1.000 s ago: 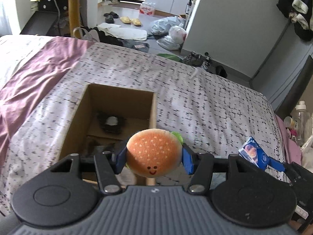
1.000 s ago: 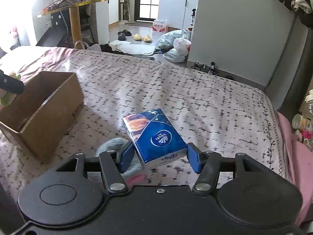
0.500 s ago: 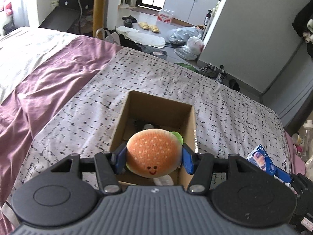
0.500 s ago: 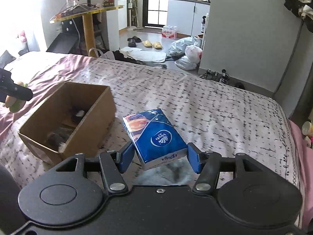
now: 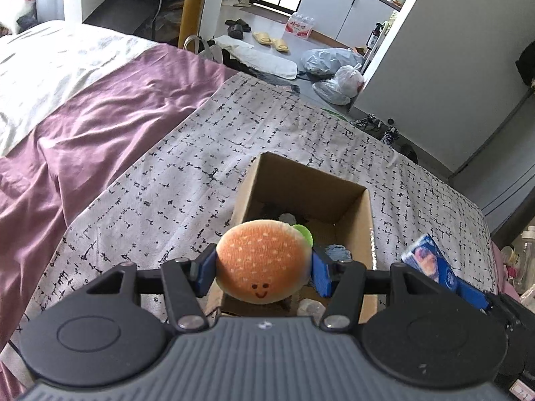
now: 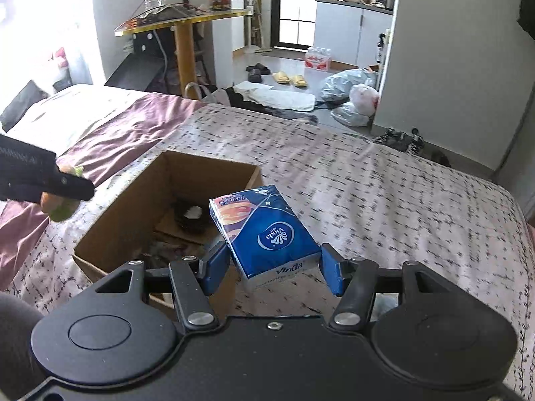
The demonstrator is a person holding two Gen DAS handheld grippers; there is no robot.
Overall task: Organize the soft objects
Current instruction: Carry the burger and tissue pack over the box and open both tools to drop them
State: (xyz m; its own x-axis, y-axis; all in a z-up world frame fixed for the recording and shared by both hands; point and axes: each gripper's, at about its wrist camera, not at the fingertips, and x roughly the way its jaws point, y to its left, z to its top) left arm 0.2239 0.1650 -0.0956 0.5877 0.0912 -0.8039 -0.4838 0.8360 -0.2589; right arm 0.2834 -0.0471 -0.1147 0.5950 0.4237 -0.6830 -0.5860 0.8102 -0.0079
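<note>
My left gripper (image 5: 262,269) is shut on a plush hamburger (image 5: 262,260) with a stitched smile, held above the near left edge of an open cardboard box (image 5: 351,187) on the bed. My right gripper (image 6: 272,267) is shut on a blue Vinda tissue pack (image 6: 267,230), held over the box's (image 6: 234,172) near right corner. In the right wrist view the left gripper (image 6: 63,197) and the hamburger (image 6: 62,210) show at the far left. The tissue pack (image 5: 431,264) appears at the right of the left wrist view. Dark soft items (image 6: 190,215) lie inside the box.
The bed has a white cover with black dashes (image 6: 384,193) and a purple sheet (image 5: 83,127) to the left. Beyond the foot lie floor clutter, slippers (image 6: 289,78), plastic bags (image 6: 354,97) and a yellow-edged table (image 6: 180,21). A grey wall (image 5: 451,50) stands on the right.
Both grippers have carried their loads leftward across the bed. The box has slid to the right in both views, and the tissue pack now hangs over the box's corner.
</note>
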